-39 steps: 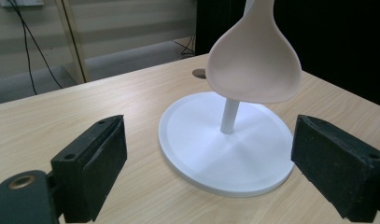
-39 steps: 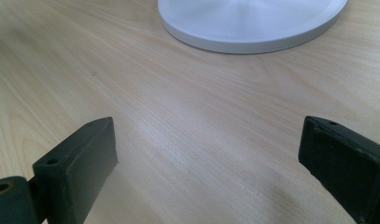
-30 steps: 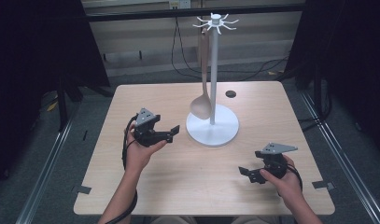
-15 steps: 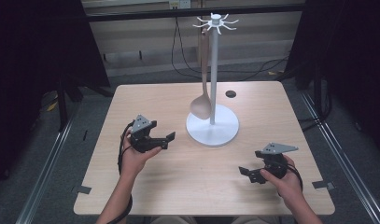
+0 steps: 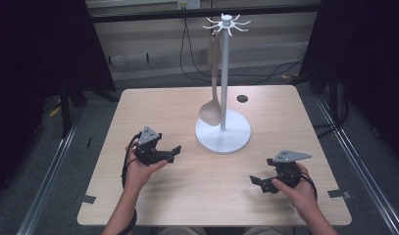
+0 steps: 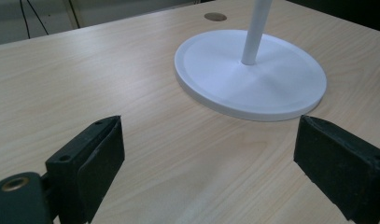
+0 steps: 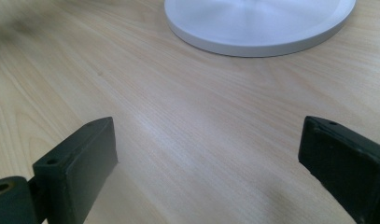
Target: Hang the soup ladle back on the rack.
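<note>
Both grippers, the left gripper (image 5: 173, 151) and right gripper (image 5: 256, 182), rest low over the table (image 5: 153, 105) with jaws spread wide, empty. The wooden spoon (image 5: 212, 100) hangs from the white stand (image 5: 223, 133), bowl near the base. It looks light, stiff and smooth; gripping mid-handle seems safest

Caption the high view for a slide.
Open left tongs and right tongs flank white hook stand holding wooden spoon.
</note>
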`<state>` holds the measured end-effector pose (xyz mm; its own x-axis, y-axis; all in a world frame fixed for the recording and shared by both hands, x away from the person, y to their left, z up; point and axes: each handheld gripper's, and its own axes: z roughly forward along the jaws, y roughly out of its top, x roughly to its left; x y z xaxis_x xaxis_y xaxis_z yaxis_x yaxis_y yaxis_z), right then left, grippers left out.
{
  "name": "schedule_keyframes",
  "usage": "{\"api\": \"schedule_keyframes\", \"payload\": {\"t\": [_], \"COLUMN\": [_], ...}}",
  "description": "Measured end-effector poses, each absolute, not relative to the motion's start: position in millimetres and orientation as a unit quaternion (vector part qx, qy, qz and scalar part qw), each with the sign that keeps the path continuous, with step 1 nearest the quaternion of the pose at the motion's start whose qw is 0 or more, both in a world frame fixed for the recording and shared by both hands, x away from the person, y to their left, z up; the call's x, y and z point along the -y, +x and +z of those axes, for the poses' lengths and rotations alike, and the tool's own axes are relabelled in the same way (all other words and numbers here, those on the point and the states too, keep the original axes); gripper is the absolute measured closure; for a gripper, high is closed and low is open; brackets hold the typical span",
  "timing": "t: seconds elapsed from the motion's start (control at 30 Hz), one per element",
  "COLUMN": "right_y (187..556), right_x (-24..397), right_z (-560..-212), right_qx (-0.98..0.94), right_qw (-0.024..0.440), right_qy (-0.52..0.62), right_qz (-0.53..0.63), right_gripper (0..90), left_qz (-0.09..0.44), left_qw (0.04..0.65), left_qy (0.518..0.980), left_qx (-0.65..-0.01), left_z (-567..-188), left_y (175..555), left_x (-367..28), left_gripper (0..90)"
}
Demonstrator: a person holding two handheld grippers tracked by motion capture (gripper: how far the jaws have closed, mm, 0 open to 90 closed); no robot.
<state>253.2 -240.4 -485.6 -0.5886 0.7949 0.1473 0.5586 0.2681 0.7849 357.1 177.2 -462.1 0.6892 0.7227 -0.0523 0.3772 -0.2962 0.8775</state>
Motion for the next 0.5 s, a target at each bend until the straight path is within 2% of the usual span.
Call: {"api": "schedule_keyframes", "payload": {"t": [0.5], "right_y": [252.9], "right_x": [236.9], "right_z": [-487.8], "right_qx": [-0.792], "right_qw": [0.142], "right_qy": [0.422], "right_qz": [0.419], "right_gripper": [4.1], "left_qz": [0.167], "left_qw": [0.475], "left_qy": [0.785], "left_qx": [-0.361], "left_z": [-468.1], "left_y": [356.6], "left_x": [-177.5], "left_gripper": [8.6]}}
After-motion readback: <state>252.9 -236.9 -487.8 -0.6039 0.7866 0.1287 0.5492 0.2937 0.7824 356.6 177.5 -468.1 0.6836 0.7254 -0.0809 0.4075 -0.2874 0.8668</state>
